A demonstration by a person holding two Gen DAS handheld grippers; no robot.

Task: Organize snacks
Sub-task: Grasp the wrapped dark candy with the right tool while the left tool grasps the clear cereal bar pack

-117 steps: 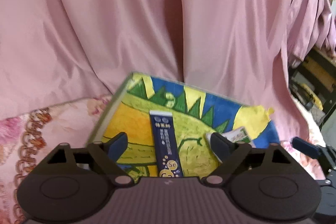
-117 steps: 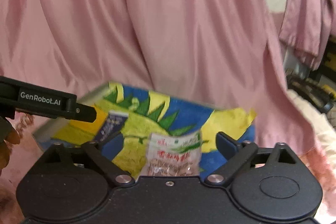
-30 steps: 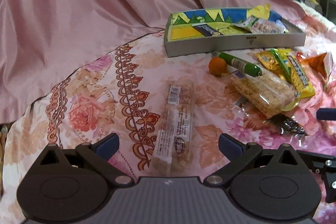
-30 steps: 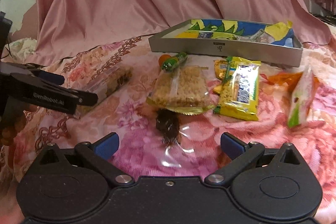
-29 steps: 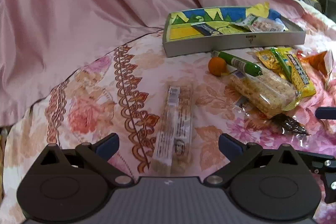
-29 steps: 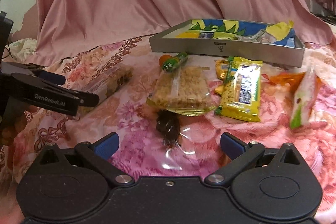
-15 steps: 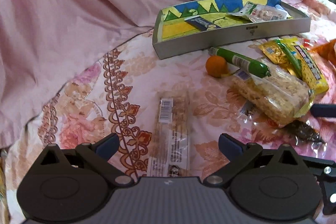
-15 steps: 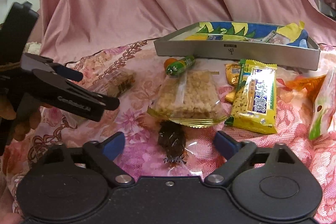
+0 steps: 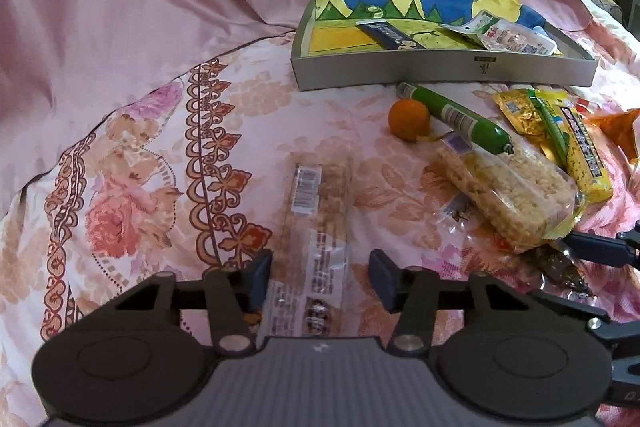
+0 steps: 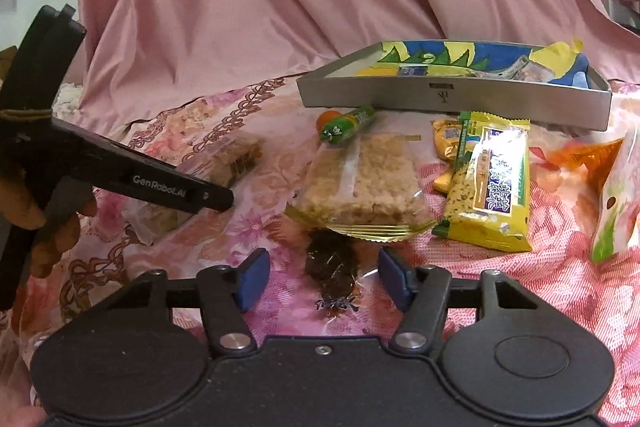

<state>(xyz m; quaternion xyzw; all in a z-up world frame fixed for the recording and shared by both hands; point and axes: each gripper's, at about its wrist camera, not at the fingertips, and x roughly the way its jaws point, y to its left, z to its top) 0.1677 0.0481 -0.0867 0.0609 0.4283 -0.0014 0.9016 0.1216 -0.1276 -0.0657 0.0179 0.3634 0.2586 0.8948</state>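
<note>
A long nut bar (image 9: 316, 227) in clear wrap lies on the flowered cloth, its near end between the jaws of my left gripper (image 9: 320, 279). Those jaws are closing; the left pad is at the wrapper's edge and a gap shows at the right pad. A small dark snack (image 10: 332, 269) in clear wrap lies between the jaws of my right gripper (image 10: 323, 281), which are also closing with gaps on both sides. The grey tray (image 9: 440, 75) with a colourful lining stands behind, holding a blue stick pack (image 9: 388, 33) and a clear packet (image 9: 516, 39).
Loose snacks lie before the tray: an orange ball (image 9: 409, 114), a green sausage (image 9: 456, 117), a rice cracker pack (image 10: 360, 179), a yellow packet (image 10: 492, 187) and a white-green pouch (image 10: 616, 203). Pink drapery hangs behind. A hand (image 10: 24, 211) holds the left gripper's handle.
Both grippers' jaws have narrowed from wide open around their snacks. The left gripper has come forward and lower over the nut bar. Earlier both hovered over the tray.
</note>
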